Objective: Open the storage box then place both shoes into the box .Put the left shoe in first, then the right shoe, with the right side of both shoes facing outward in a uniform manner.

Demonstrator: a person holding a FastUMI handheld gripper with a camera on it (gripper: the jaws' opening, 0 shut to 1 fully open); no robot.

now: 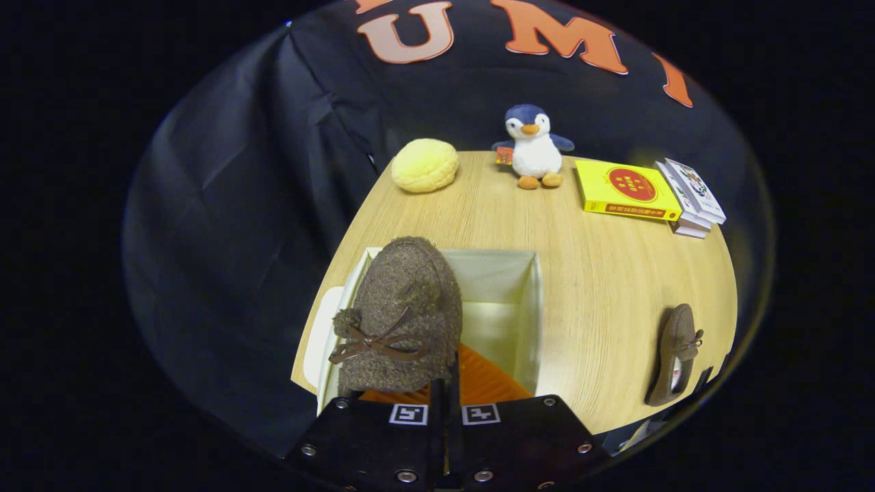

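Shoes are split between hold and worktop: one brown fuzzy shoe [400, 314] with a bow hangs over the open storage box [526, 301], the other shoe [675, 352] lies near the worktop's right edge, well apart. Black cloth walls the booth behind the pale wooden worktop [601, 287]. The box sits at the near edge, its pale walls upright, an orange ribbed floor showing inside. Along the far edge stand a yellow book [625, 190] beside stacked books [692, 198], a plush penguin [534, 147] and a yellow bun-shaped toy [424, 165]. The jaws [444, 393] are drawn narrow, gripping the fuzzy shoe's heel end just ahead of them.
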